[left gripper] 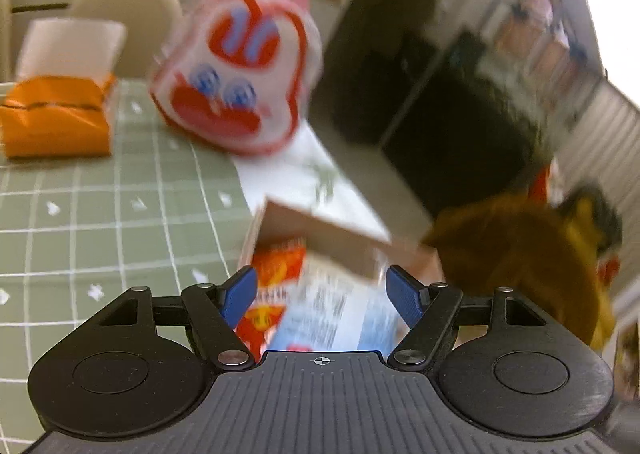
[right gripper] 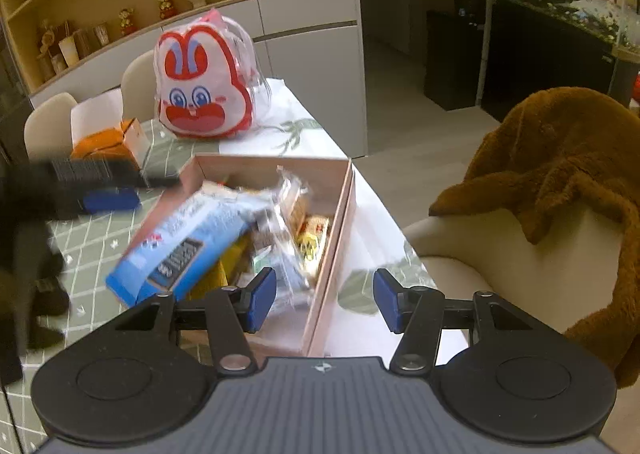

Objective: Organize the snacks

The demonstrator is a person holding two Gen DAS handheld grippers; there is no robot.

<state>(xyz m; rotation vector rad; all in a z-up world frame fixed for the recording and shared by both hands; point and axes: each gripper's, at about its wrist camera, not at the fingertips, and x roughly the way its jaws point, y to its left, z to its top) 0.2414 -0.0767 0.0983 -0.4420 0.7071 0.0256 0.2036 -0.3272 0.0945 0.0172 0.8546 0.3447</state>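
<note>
Left gripper point(left gripper: 320, 294) hangs spread wide over the blue snack box point(right gripper: 184, 246), gripping nothing. The box lies tilted across the cardboard tray's point(right gripper: 340, 210) left rim, lower-middle of frame. It's probably light, stiff card: best pinched across its narrow sides. Right gripper point(right gripper: 324, 302), jaws apart and empty, hovers over crinkly packets point(right gripper: 294, 198), likely slippery.

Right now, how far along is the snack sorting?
Done: the cardboard box already holds several wrapped snacks. In hand: a blue snack box lies tilted over the box's near rim, apparently just let go, since the left gripper has open jaws; blur hides contact. The right gripper is open, empty. Left: possibly the rabbit-face bag and orange package.
</note>
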